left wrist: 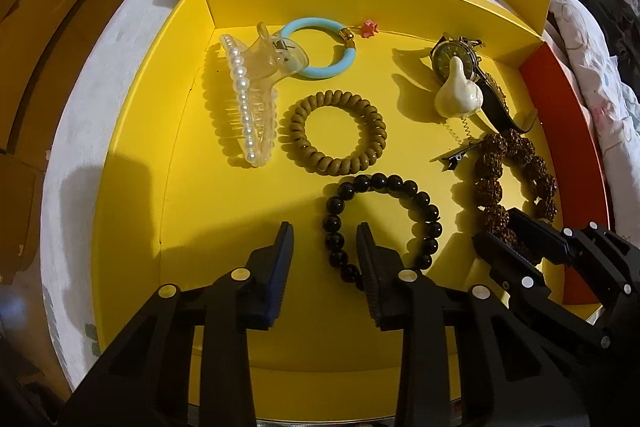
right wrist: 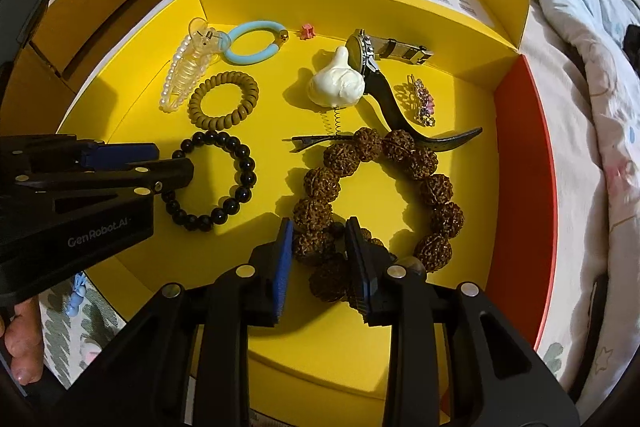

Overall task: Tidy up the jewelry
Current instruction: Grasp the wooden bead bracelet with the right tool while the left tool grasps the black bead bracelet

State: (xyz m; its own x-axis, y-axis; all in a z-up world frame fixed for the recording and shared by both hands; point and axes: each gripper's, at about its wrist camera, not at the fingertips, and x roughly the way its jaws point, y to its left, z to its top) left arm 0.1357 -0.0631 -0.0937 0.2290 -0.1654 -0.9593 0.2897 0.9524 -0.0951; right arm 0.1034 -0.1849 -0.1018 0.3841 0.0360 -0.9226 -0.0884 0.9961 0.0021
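While both tools work inside the open yellow box (right wrist: 400,7), each is set on its own bracelet, which looks like a way to shift two pieces at once. The left hand-held gripper (left wrist: 324,239) has its jaws apart, straddling the near-left arc of the black bead bracelet (left wrist: 384,223): one finger (left wrist: 370,247) sits inside the loop and the other outside, so closing should pinch the beads. It does not appear closed on them yet. The right hand-held gripper (right wrist: 318,239) brackets the near side of the brown seed bracelet (right wrist: 376,203), with a bead between its pads; the jaws stand close to the bead, but I cannot tell whether they actually press it.

The other pieces lie flat on the box floor. Toward the far left corner are a pearl hair claw (left wrist: 248,99), a blue ring (left wrist: 320,49) and a coiled hair tie (left wrist: 336,133). Toward the far right corner are a watch (right wrist: 372,59), a white swan clip (right wrist: 338,83) and a small floral clip (right wrist: 424,103). Spread apart like this, each can probably be picked up without snagging its neighbour.
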